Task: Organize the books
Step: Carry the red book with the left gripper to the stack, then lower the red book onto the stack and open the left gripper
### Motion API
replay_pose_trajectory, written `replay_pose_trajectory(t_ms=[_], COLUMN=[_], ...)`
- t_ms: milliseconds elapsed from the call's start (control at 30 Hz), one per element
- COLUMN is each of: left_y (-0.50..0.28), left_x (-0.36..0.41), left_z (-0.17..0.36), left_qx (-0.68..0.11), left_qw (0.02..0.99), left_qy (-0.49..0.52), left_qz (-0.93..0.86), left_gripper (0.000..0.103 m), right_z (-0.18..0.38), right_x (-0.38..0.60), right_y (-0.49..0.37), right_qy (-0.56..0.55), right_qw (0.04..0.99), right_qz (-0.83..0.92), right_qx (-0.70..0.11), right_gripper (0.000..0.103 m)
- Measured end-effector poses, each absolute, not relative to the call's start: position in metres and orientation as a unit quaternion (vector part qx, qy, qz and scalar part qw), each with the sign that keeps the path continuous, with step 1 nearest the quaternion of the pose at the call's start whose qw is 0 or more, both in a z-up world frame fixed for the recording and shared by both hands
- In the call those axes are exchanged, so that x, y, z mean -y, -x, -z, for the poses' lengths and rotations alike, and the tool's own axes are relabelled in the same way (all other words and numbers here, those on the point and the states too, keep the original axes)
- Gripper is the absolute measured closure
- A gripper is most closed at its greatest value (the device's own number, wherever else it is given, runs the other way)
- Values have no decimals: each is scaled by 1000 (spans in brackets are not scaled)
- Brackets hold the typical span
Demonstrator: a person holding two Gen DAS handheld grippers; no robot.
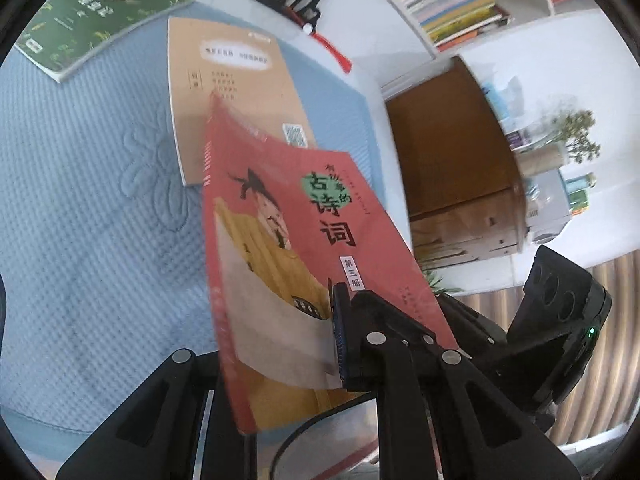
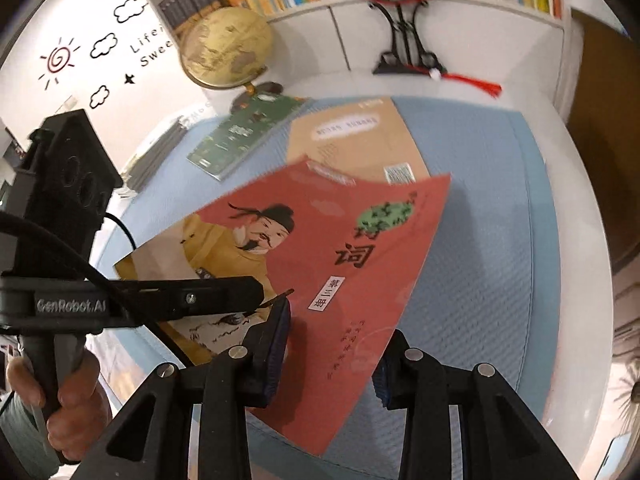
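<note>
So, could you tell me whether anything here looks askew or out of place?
Yes: the red book is lifted and tilted, gripped by the left gripper, its corner bending. The tan book and green book lie at different angles on the blue mat, unstacked.

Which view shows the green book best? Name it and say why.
The left wrist view: the green book lies large on the blue mat, its cover facing the camera. In the right wrist view it is smaller and foreshortened, by the globe.
</note>
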State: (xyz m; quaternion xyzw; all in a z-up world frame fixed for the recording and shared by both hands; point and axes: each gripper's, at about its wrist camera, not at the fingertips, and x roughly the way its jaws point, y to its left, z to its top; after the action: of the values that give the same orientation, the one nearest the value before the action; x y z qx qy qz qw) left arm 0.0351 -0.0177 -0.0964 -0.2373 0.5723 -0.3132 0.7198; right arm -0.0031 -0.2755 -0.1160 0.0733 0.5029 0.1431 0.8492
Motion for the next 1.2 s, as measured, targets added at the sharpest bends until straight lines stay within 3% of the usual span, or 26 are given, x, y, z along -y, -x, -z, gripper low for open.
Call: replay_pose_trajectory(t_ms=[300,667,933,1200], left_y=[-55,-121,-169,-223], left_x=[-50,-220,-342,-410], left_z=[57,24,36,81], left_qx=[-526,-476,-468,-489], left_qw=[750,804,822,801], left_qy=[253,266,272,304], left_qz=[310,236,177,167], left_gripper=[91,90,89,89], right_z=[71,38,57,98], right_x=[214,40,-85,-167], right_y=[-21,-94,-166,-227], right_qy=[-25,35,10,-15], right_qw=[869,881,868,851], right_qz=[-165,-225,-262,-254], right_qx=[-467,-415,-422,-459], right_gripper=[68,67,66,66])
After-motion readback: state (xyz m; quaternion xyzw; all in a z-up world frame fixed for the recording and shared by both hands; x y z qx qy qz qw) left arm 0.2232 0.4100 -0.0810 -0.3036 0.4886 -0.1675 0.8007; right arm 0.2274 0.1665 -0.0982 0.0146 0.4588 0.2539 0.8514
